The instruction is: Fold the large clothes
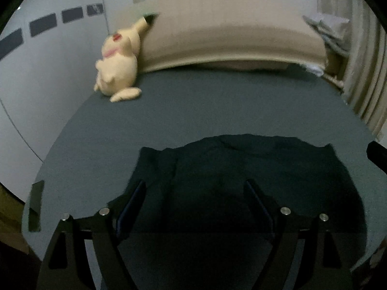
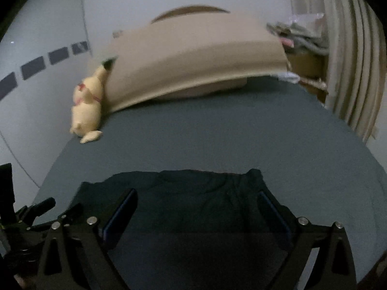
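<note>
the dark garment [image 1: 241, 174] lies spread in the lower middle of both wrist views, on the grey-blue bed sheet [image 1: 193, 106], and it looks soft and limp — thin cloth with shallow wrinkles, light to lift, likely to sag and slide on itself rather than hold a crease. it seems partly folded already, its far edge running roughly straight across the frame. the best holds are probably the corners at the far left and far right of that edge, pinched through all layers so none slips. the left gripper [image 1: 196, 188] hangs above the cloth with its jaws spread wide and nothing between them; the right gripper [image 2: 197, 198] is spread the same way, also empty. the sheet is smooth and flat, a forgiving surface — low friction, so the cloth may drift when dragged. a yellow plush toy [image 1: 118, 62] sits at the upper left by a beige headboard cushion [image 1: 229, 31], curtains [image 2: 350, 60] at the upper right.
</note>
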`<state>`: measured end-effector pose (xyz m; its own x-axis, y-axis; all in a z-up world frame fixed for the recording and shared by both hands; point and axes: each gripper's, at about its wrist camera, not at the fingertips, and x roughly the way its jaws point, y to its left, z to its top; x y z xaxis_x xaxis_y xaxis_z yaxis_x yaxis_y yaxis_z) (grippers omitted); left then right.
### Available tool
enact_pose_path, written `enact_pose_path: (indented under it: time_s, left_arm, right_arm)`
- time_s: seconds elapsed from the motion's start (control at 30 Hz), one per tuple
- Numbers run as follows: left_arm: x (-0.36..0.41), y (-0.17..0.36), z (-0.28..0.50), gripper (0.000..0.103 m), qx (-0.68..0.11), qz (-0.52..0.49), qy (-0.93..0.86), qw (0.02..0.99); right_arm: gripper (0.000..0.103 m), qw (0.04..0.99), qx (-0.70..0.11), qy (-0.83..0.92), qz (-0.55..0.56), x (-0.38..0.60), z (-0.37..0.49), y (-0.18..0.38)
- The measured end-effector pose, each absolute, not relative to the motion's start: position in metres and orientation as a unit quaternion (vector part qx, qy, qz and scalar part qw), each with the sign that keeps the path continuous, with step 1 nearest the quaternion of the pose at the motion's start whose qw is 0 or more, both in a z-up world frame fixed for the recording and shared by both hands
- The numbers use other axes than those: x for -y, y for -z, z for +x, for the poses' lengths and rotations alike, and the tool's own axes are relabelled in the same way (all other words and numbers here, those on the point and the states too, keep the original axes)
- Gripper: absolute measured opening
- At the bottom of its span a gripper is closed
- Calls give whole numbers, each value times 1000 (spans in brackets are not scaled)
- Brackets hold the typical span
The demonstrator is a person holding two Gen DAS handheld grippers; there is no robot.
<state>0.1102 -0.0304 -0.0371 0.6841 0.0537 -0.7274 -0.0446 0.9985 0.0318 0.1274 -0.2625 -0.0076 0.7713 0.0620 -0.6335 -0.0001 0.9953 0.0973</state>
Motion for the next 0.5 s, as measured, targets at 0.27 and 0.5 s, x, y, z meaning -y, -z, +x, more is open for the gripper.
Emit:
enact_pose_path:
  time_s: [0.27,0.5]
  left_arm:
    - [32,4,27,84,-341,-2,6,940]
    - [34,-3,-33,85,-305,-4,11,952]
  right_arm:
    - [103,950,-306,-53,41,239,19,0]
    - [103,950,-303,-37,64,243,-50,20]
